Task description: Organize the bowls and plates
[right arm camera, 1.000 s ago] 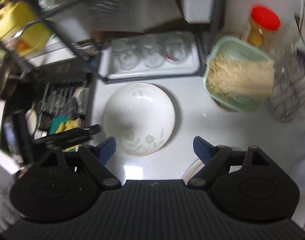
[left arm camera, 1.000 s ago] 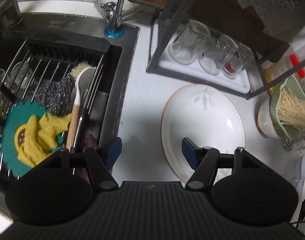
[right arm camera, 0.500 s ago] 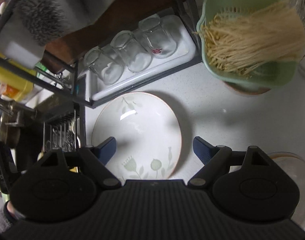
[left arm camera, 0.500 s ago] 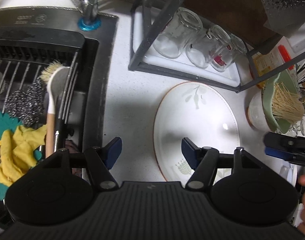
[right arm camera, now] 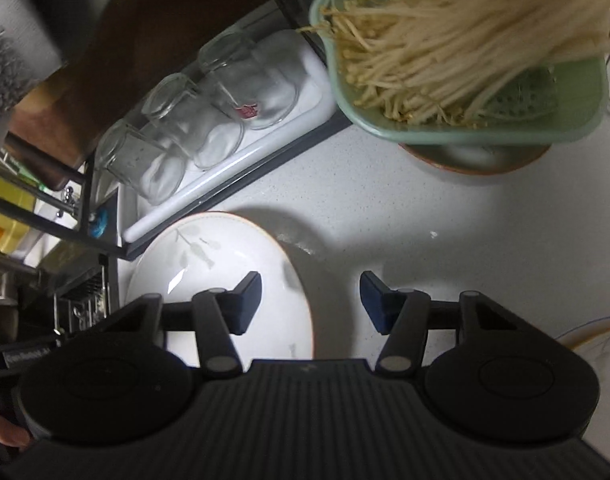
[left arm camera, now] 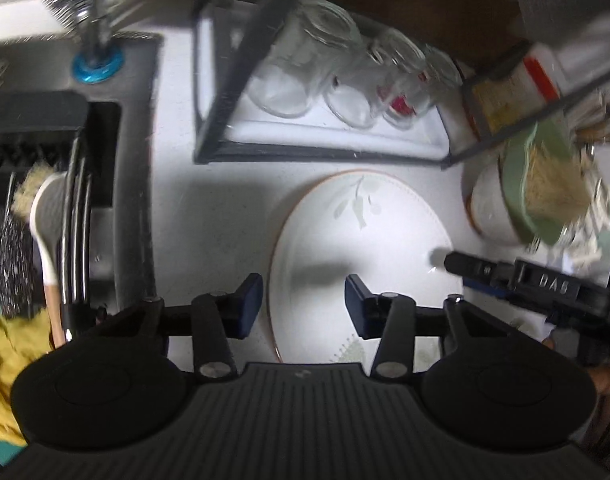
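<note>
A white plate [left arm camera: 361, 240] with a leaf print and a thin orange rim lies flat on the white counter; it also shows in the right wrist view [right arm camera: 209, 264]. My left gripper [left arm camera: 303, 300] is open and empty, its jaws straddling the plate's left rim from just above. My right gripper [right arm camera: 309, 300] is open and empty, its jaws straddling the plate's right rim; it shows in the left wrist view [left arm camera: 465, 266] at the plate's right edge. A second orange-rimmed dish [right arm camera: 593, 340] peeks in at the far right.
A black wire rack holds a white tray [left arm camera: 337, 136] of upturned glasses [right arm camera: 209, 120] behind the plate. A green strainer of enoki mushrooms [right arm camera: 465, 52] sits on an orange-rimmed bowl [right arm camera: 473, 158] to the right. The sink [left arm camera: 65, 184] with brush, scourer and yellow cloth lies left.
Both grippers have dropped closer to the counter. The right gripper moved in to the plate's right rim, the left shifted right to the left rim. Both stay open.
</note>
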A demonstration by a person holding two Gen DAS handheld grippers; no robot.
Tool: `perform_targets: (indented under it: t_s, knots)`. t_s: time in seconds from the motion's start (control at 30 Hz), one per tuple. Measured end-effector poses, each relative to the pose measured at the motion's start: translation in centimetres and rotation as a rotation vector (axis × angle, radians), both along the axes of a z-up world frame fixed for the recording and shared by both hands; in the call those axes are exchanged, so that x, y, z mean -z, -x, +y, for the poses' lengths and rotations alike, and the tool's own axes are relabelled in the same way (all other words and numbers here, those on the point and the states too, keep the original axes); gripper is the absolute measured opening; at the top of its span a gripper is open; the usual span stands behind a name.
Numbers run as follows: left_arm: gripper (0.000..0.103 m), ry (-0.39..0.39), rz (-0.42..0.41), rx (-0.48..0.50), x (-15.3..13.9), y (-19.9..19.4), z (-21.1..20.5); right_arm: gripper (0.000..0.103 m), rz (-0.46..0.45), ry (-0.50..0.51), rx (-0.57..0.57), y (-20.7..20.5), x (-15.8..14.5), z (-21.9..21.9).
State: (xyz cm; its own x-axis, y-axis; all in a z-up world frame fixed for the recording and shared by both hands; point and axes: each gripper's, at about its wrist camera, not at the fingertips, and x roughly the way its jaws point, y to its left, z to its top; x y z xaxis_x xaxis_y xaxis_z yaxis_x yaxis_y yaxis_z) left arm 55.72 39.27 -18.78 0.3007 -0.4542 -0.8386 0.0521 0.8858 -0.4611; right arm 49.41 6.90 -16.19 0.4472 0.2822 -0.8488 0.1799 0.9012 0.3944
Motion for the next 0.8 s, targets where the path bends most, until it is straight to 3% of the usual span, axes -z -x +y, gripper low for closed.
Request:
perform_targets:
  t_s: [0.07, 0.23, 0.33, 0.6, 0.8]
  knots:
    - [0.047, -0.008, 0.005, 0.01, 0.3, -0.1, -0.4, 0.056, -0.01, -0.028, 0.003, 0.1, 0.4, -0.1]
    - [0.044, -0.003, 0.016, 0.017, 1.4, -0.2, -0.6, 0.032, 0.004, -0.074, -0.038, -0.2, 1.1, 0.6]
    - [0.044, -0.02, 0.004, 0.02, 1.5, 0.0, -1.0, 0.028, 0.007, -0.057, -0.034, -0.3, 1.4, 1.1]
    - [0.044, 0.004, 0.023, -0.044, 1.1, 0.5, 0.2, 0.028, 0.03, -0.102, -0.113, 0.2, 1.5, 1.2]
    - [0.044, 0.012, 0.04, -0.046, -1.3, 2.5, -0.3, 0.028, 0.05, -0.155, -0.095, 2.1, -0.1, 0.4]
